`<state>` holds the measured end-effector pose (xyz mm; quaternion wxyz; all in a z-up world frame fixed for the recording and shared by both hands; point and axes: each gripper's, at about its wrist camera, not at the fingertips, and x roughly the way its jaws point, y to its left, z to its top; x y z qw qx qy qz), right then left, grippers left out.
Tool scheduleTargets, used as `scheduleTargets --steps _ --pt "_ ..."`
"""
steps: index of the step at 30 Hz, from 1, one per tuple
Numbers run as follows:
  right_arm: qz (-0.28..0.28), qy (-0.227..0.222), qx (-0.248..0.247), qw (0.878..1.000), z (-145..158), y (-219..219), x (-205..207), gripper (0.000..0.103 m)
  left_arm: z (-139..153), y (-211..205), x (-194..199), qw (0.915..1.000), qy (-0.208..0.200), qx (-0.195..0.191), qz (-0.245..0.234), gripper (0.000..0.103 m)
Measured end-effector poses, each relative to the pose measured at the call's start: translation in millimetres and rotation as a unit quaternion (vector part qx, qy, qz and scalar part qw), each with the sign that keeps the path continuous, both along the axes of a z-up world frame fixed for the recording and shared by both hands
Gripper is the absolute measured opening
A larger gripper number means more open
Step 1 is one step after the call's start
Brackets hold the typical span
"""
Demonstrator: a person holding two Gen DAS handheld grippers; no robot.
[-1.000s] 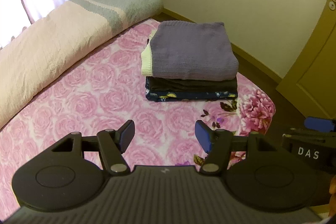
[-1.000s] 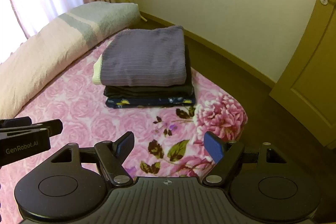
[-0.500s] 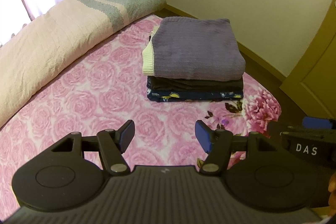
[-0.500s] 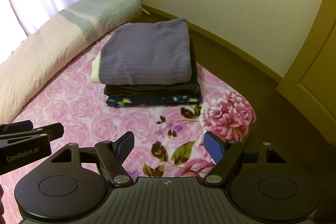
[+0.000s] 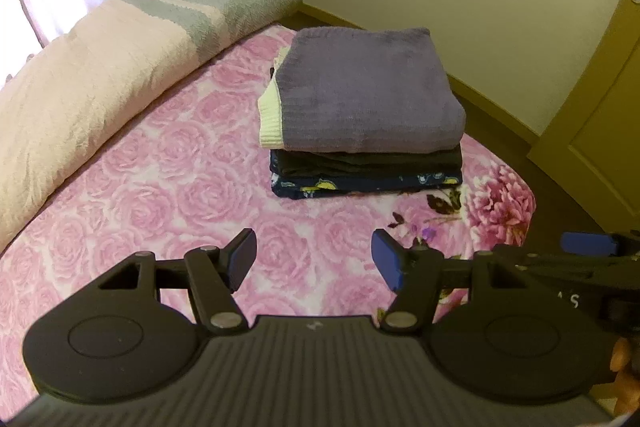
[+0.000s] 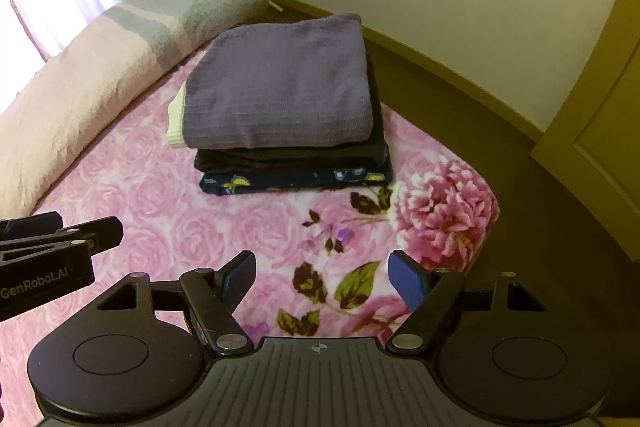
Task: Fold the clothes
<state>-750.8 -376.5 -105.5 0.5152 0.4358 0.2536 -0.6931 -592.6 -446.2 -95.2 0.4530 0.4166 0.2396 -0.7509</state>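
Observation:
A stack of folded clothes sits on the pink rose blanket (image 5: 168,195) (image 6: 168,211). On top lies a purple knit with a cream hem (image 5: 368,87) (image 6: 288,87); under it a black garment (image 5: 368,163) (image 6: 296,157) and a navy printed one (image 5: 360,183) (image 6: 296,179). My left gripper (image 5: 314,259) hovers over bare blanket in front of the stack, open and holding nothing. My right gripper (image 6: 322,277) hangs over the blanket's flowered corner, also open with nothing between its fingers. Each gripper shows at the edge of the other's view.
A long rolled quilt, pale pink with grey-blue bands (image 5: 120,39) (image 6: 100,59), lies along the blanket's left side under the curtains. Dark floor (image 6: 520,155), a cream wall and a wooden door (image 5: 600,131) lie to the right, past the blanket's rounded corner.
Both grippers have come forward and lower toward the stack, which looks larger in both views. Their jaws have kept the same wide gap.

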Motion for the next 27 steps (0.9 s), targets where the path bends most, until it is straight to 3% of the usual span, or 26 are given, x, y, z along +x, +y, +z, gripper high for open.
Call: scheduleTargets --steps 12,27 --pt "-0.011 -0.006 0.027 1.000 -18.9 -15.1 -4.7 0.076 -18.4 -22.3 -12.8 0.9995 -0.006 0.026 -0.019 0.060" --pt "-0.012 -0.005 0.031 0.999 -27.1 -32.9 -13.4 0.076 -26.6 -35.5 -24.8 0.9993 -0.011 0.030 -0.017 0.060"
